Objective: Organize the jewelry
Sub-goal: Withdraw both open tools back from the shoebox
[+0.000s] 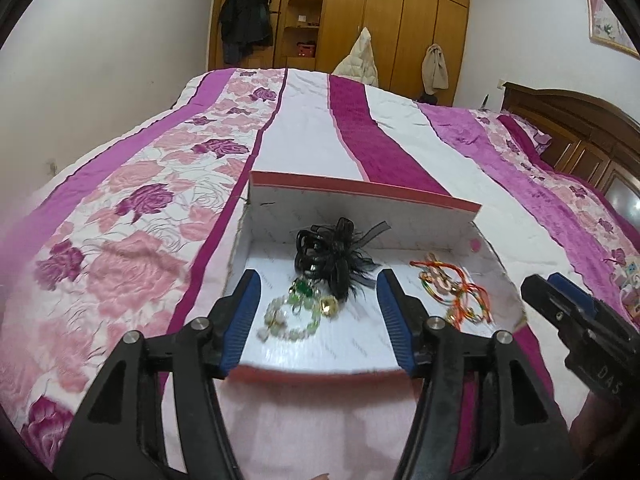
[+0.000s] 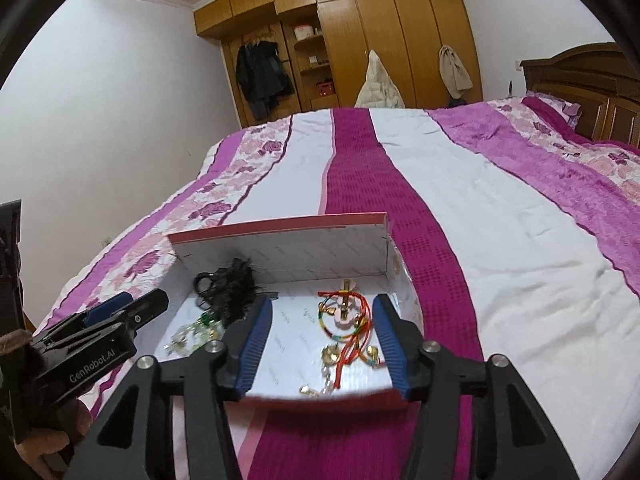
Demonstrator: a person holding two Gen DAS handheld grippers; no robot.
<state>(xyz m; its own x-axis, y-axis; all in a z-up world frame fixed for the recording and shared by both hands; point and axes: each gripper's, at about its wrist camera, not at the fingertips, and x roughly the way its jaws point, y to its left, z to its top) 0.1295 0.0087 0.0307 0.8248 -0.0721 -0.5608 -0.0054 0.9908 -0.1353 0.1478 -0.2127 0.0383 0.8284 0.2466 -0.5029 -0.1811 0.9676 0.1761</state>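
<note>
- The left tongs are held above the near edge of an open white box, angled downward into it; the jaws stand apart and nothing is gripped between the blue pads.
- The right tongs are held just beside them, over the right half of the same box, tilted down likewise; the jaws stand apart and no item is pressed by the pads.
- A hand is partly seen on the left tool's grip in the right wrist view.
- The box is set on a bed covered with a pink, white and magenta striped spread, its lid raised at the far side.
- A pale green bead bracelet with a gold piece is seen on the box floor, below the gap of the left tongs and slightly blurred.
- A black feathered hair ornament is placed behind the beads, near the back wall.
- Red, orange and green cord bracelets with gold charms are seen in the right half, under the right tongs.
- A wooden wardrobe with hanging coats is seen beyond the bed, and a dark headboard at the right.
- Nothing is seen to stand between either tongs and the jewelry.
</note>
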